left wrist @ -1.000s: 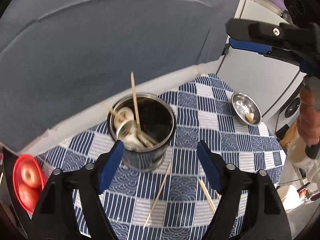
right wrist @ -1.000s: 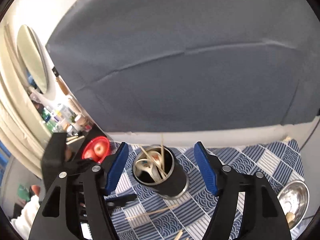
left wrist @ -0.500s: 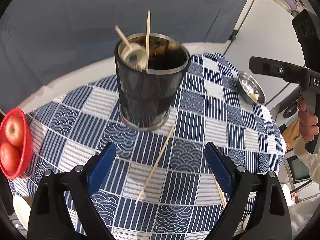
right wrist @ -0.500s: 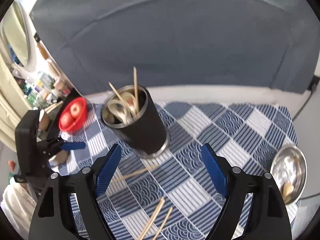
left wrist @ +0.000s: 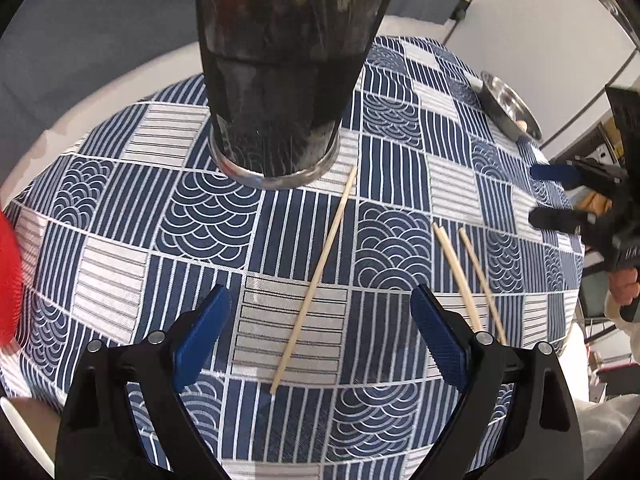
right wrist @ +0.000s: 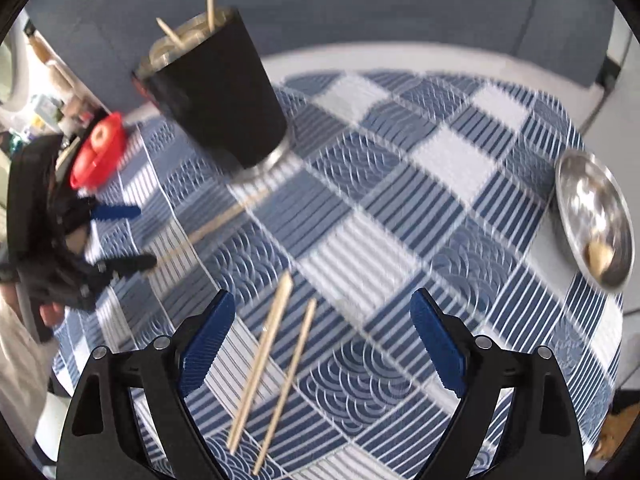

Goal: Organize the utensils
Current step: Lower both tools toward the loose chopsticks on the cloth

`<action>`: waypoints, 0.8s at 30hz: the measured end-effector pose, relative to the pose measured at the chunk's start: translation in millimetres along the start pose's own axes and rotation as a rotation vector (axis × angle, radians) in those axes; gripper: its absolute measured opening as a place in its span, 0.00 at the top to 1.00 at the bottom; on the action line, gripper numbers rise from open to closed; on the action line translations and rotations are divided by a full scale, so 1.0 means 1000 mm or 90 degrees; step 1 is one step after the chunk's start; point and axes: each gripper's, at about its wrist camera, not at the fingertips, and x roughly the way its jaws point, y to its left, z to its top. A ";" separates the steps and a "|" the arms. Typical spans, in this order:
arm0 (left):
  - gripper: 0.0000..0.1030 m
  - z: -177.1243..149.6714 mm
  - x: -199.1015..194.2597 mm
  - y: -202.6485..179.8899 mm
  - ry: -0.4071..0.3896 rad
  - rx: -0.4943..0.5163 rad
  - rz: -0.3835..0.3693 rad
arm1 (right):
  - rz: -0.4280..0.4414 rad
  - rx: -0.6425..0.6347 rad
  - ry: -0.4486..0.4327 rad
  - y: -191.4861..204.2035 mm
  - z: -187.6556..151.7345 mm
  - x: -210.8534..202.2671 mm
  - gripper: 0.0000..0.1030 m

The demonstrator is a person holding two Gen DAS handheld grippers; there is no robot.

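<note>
The left gripper is spread wide with nothing between its blue pads, low over the desk with its blue-and-white patterned cloth. A single chopstick lies in the middle of the left wrist frame, running from beside the base of the dark metal utensil cup at the top down into the gap between the fingers. To its right in that frame, a pair of chopsticks lies side by side, partly hidden behind the right-hand finger. The right gripper is also spread and holds nothing; in its view, which is motion-blurred, the pair sits in the lower middle, between the fingers. The cup stands in the upper left of that frame with chopstick ends poking above its rim. A red basket sits at the left edge, and a small steel dish at the right.
</note>
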 end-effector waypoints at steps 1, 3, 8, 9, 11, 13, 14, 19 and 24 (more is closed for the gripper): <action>0.13 0.000 0.006 0.001 0.008 0.004 0.001 | 0.000 0.007 0.008 -0.001 -0.007 0.006 0.18; 0.13 0.001 0.015 0.002 0.018 0.015 0.005 | -0.002 0.017 0.020 -0.003 -0.017 0.014 0.18; 0.13 0.005 0.029 0.001 0.039 0.040 0.003 | -0.012 0.028 0.057 -0.002 -0.041 0.035 0.17; 0.13 0.007 0.032 0.000 0.045 0.047 0.004 | -0.015 0.031 0.065 -0.001 -0.045 0.040 0.17; 0.13 0.010 0.040 -0.001 0.051 0.059 0.005 | -0.019 0.040 0.083 -0.003 -0.055 0.050 0.17; 0.13 0.015 0.049 -0.002 0.065 0.067 0.008 | -0.030 0.032 0.076 -0.001 -0.061 0.052 0.16; 0.11 0.016 0.051 -0.002 0.070 0.070 0.007 | -0.039 0.022 0.079 0.002 -0.063 0.053 0.15; 0.05 0.020 0.064 -0.018 0.062 0.147 0.056 | -0.092 -0.035 0.090 0.016 -0.070 0.062 0.06; 0.04 0.020 0.068 -0.023 0.060 0.165 0.079 | -0.106 -0.034 0.065 0.018 -0.077 0.064 0.06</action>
